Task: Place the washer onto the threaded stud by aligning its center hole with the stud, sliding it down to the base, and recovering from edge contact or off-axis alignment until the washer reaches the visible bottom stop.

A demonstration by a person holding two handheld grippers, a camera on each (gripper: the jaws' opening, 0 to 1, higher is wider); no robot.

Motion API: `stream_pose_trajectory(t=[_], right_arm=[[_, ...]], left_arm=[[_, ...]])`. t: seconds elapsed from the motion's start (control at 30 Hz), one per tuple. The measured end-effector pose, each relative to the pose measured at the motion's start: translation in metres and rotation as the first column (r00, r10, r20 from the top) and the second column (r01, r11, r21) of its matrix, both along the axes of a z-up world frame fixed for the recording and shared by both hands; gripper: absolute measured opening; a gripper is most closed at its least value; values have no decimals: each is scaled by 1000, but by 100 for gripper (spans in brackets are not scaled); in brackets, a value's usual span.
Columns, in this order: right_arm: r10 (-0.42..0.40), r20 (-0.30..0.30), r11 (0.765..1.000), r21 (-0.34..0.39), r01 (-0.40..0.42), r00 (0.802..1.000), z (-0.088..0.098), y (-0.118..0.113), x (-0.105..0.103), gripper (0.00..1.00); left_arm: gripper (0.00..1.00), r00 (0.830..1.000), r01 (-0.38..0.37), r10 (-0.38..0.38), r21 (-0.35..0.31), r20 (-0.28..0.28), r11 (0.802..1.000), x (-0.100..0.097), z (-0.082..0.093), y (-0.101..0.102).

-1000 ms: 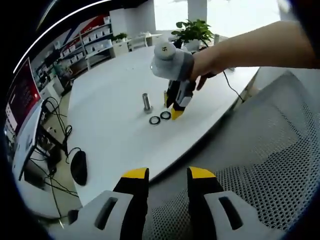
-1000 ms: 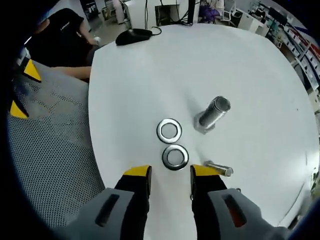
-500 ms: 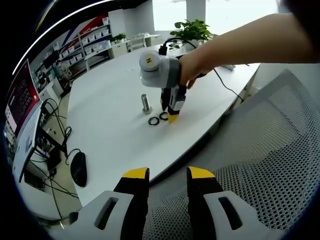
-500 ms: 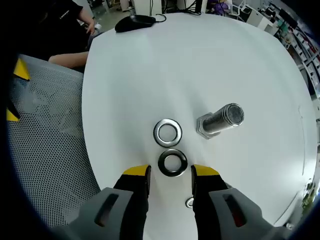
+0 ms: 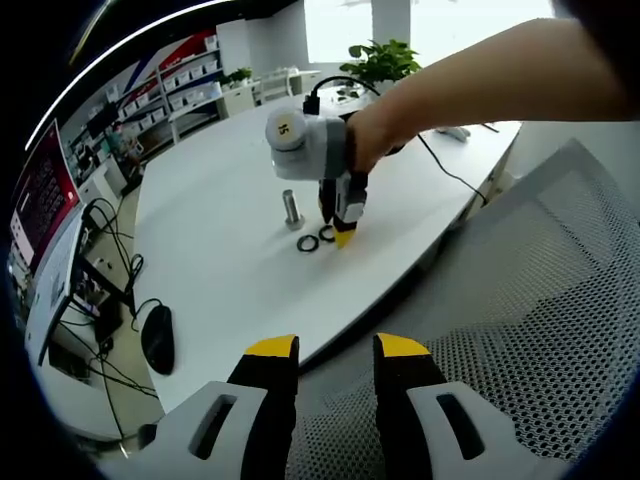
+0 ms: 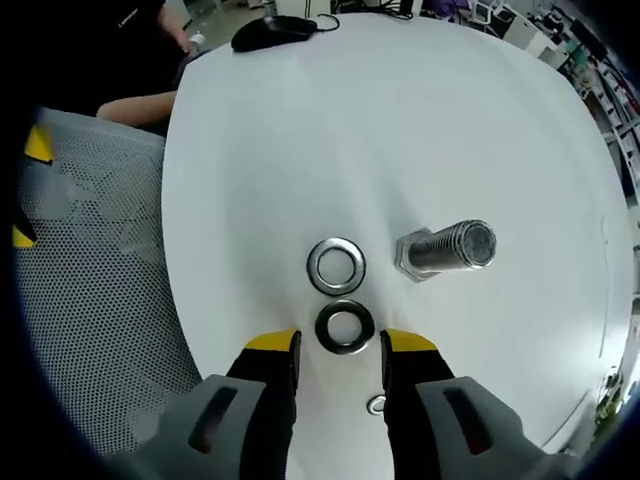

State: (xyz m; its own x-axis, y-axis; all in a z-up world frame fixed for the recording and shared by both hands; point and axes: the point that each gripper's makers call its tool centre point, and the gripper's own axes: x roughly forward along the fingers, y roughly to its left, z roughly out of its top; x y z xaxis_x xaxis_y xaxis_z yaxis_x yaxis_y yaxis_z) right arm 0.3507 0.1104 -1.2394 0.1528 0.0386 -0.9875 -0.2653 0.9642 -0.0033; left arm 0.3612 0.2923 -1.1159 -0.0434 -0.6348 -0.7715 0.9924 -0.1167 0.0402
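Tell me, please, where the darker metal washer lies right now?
In the right gripper view, the darker metal washer lies flat on the white table between the right gripper jaws, just below the brighter washer.

Looking down my right gripper, two washers sit in a row on the table: the near washer is right between my fingers, the far washer just past it. The stud stands to their right. A mouse sits at the table's far edge, and there's a mesh chair off to the left.
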Motion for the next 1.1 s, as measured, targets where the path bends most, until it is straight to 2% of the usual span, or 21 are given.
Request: stream_pose_trajectory(t=[0.2,0.33,0.67,0.9,0.97,1.1], right_arm=[[-14,12,1000,0,14,1000,0,-1,3,26],[-5,-4,1000,-12,5,1000,-1,-1,3,24],[-50,41,998,-28,51,998,0,-4,4,23],[-50,87,999,-5,51,995,15,-1,6,23],[-50,105,999,-2,51,993,25,-1,8,23],[-25,132,999,-34,29,991,40,-6,16,23]], left_arm=[[28,1000,1,-1,0,0,1000,0,0,0],[28,1000,1,-1,0,0,1000,0,0,1],[28,1000,8,-8,1,1,1000,-1,0,0],[27,1000,15,-15,2,-1,1000,-2,0,0],[27,1000,17,-17,2,-1,1000,-2,0,0],[27,1000,23,-23,0,-1,1000,-2,0,0]])
